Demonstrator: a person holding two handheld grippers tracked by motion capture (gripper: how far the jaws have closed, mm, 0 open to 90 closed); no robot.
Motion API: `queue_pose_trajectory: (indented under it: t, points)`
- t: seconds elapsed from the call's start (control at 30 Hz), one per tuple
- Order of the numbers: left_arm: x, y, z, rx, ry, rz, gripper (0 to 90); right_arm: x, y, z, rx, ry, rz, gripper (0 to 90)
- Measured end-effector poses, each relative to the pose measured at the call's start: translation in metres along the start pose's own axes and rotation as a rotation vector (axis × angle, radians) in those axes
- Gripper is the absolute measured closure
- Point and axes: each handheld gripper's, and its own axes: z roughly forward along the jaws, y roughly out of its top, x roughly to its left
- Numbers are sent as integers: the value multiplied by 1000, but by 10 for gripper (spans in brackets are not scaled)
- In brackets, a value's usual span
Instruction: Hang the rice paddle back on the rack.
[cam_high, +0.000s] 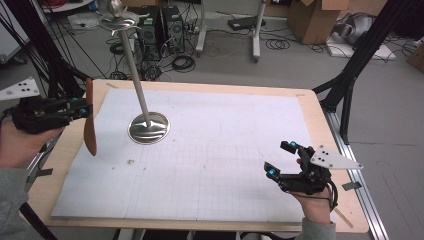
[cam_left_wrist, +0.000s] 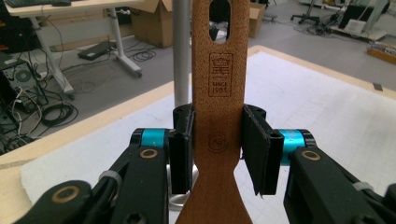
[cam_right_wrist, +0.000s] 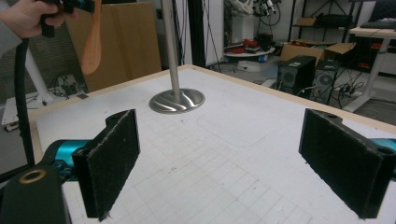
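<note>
A: The left tongs (cam_left_wrist: 215, 144) are clenched on the handle of one wooden spatula (cam_high: 89, 122), held upright in the air over the table's (cam_high: 320, 117) left edge.

B: The hanging hole is at its top. I'd keep it plumb and steer that hole toward a hook on the one metal stand (cam_high: 148, 125).

A: And the right tongs (cam_high: 279, 159)?

B: Released, holding nothing, low over the near right corner.

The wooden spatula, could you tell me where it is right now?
In the high view the wooden spatula hangs blade-down at the table's left edge, clamped by its handle in the left gripper, left of the metal stand.
</note>
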Motion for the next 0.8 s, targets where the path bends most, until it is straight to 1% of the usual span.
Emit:
queue_pose_trajectory:
  t: [0.03, 0.07, 0.17, 0.43, 0.57, 0.7, 0.77, 0.8]
  points:
    - [1, 2, -1, -3, 1, -2, 652, 0, 0, 0, 0, -1, -2, 112]
    - [2, 4, -2, -7, 2, -3, 652, 1, 0, 0, 3, 3, 7, 113]
    - [3, 11, -2, -3, 7, -1, 652, 1, 0, 1, 4, 3, 0, 112]
    - [5, 30, 0, -27, -8, -2, 652, 2, 2, 0, -1, 6, -11, 112]
    - [5, 39, 0, -32, -17, 10, 652, 2, 2, -1, -1, 7, -3, 112]
    - [8, 47, -1, -45, -14, 7, 652, 2, 2, -1, 1, 7, -4, 112]
    - [9, 50, 0, -42, -11, 13, 652, 2, 3, -2, -4, 6, -11, 112]
    - [9, 52, 0, -49, -9, 9, 652, 2, 3, -3, -2, 4, -6, 112]
